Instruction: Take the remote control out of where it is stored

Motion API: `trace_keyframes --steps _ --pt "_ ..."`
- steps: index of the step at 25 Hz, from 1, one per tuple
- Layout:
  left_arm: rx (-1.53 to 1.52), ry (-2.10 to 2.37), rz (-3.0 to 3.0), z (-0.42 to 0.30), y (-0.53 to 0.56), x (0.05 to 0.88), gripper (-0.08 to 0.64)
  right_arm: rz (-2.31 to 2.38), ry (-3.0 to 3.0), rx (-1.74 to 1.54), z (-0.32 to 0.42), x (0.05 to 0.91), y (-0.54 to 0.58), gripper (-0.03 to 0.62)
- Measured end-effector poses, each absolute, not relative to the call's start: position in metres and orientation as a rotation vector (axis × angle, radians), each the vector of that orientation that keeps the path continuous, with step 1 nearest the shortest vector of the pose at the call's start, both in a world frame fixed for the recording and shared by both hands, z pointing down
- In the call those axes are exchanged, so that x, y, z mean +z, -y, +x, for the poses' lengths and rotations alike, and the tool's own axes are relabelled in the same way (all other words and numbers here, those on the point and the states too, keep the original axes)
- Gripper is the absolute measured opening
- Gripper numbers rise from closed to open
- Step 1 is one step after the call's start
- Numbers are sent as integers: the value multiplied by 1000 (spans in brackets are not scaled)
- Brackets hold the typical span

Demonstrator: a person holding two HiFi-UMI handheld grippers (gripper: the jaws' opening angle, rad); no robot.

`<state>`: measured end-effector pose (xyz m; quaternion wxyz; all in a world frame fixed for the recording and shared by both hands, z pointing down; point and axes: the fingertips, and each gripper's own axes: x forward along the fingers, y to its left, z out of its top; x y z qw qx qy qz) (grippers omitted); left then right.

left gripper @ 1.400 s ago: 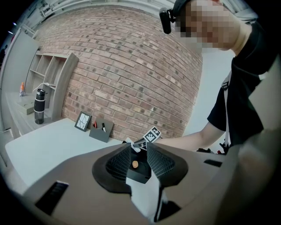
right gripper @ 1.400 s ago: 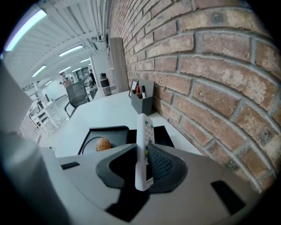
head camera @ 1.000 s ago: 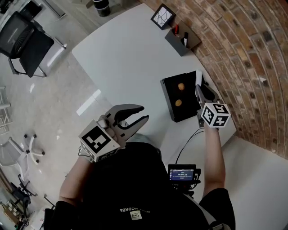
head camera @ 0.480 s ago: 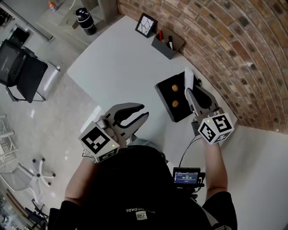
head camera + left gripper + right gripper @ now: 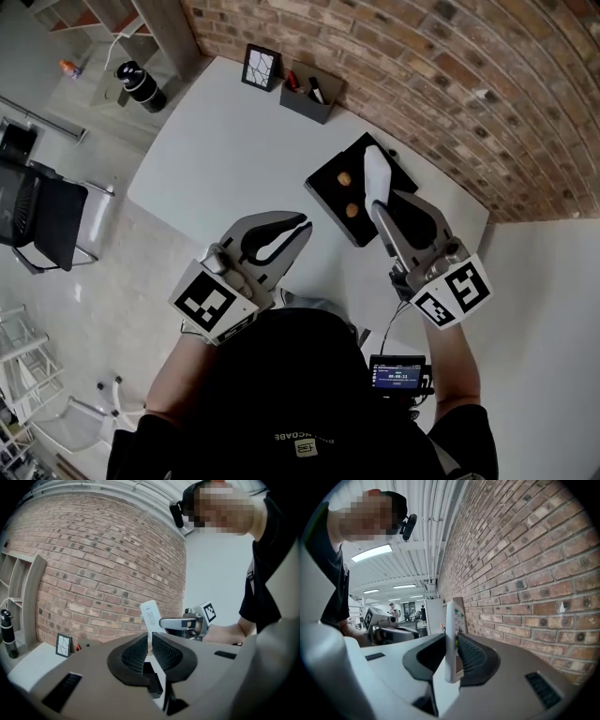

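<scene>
In the head view my right gripper is shut on the white remote control, gripping its lower end so it sticks out above the open black box on the white table. The right gripper view has the remote upright between the pads of the gripper, close to the brick wall. My left gripper hovers off the table's near edge, jaws a narrow gap apart and empty. In the left gripper view that gripper looks at the remote and the right gripper.
Two small brown round things lie in the black box. A grey pen tray and a small picture frame stand at the table's far edge by the brick wall. A black bottle and a chair stand at the left.
My right gripper has risen out of the black box with the remote held in it. The left gripper has lifted a little. The head view has swung, so the table sits further left.
</scene>
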<state>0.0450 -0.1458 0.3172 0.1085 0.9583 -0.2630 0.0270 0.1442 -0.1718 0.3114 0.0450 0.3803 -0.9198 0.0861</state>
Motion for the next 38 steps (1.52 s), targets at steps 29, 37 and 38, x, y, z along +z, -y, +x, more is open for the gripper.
trace_keyframes --steps 29,37,38 --pt "-60 88 3141 127 123 258 8 1489 2851 -185 166 232 64 84" --pt "-42 30 3125 133 120 262 8 1562 2770 -215 179 238 62 84" --pt "-38 30 3125 133 121 262 8 1568 2767 -214 180 238 62 84"
